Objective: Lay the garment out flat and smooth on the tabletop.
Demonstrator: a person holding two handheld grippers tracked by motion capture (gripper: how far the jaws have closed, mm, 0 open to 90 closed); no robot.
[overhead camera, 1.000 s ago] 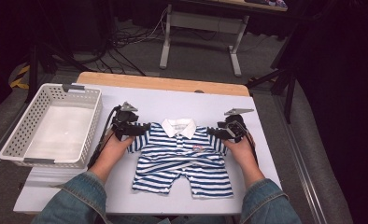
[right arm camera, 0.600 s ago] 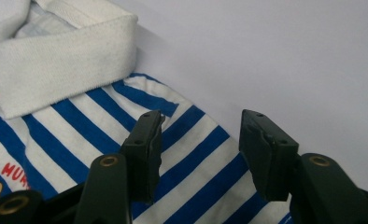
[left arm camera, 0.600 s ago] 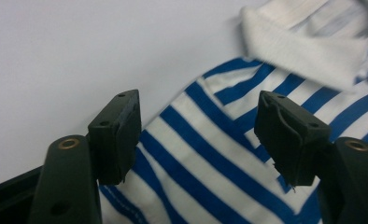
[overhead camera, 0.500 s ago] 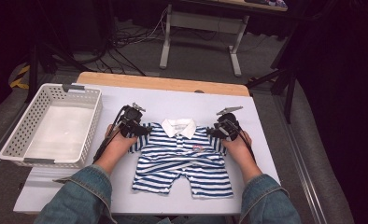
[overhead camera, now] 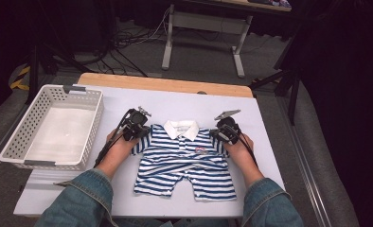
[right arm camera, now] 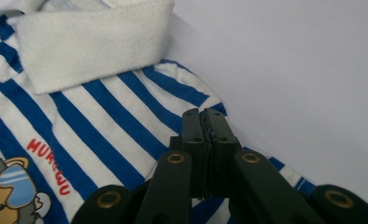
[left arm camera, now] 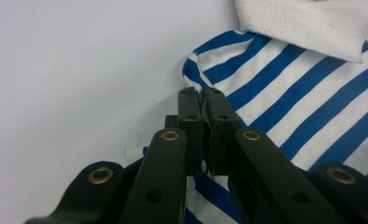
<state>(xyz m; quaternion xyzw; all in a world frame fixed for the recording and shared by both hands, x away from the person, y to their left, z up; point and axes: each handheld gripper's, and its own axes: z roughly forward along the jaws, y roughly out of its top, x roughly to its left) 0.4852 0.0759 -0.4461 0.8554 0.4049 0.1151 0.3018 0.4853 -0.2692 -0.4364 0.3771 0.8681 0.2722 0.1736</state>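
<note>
A small blue-and-white striped garment (overhead camera: 184,161) with a white collar (overhead camera: 183,127) lies flat on the white table (overhead camera: 270,123). My left gripper (overhead camera: 141,132) sits at its left shoulder. In the left gripper view the jaws (left arm camera: 203,95) have just been closing and now pinch a thin fold of striped fabric (left arm camera: 303,107) at the sleeve seam. My right gripper (overhead camera: 222,135) sits at the other shoulder. Its jaws (right arm camera: 204,116) have likewise just closed on the sleeve edge of the garment (right arm camera: 102,126), beside a red-lettered bear print.
A white mesh basket (overhead camera: 14,142) with nothing in it stands at the table's left edge. A wooden strip (overhead camera: 165,85) runs along the far side. Beyond it are a desk frame and cables on the floor. Denim-sleeved forearms come in from the bottom.
Both hands have edged inward onto the garment's shoulders. The garment itself lies where it was.
</note>
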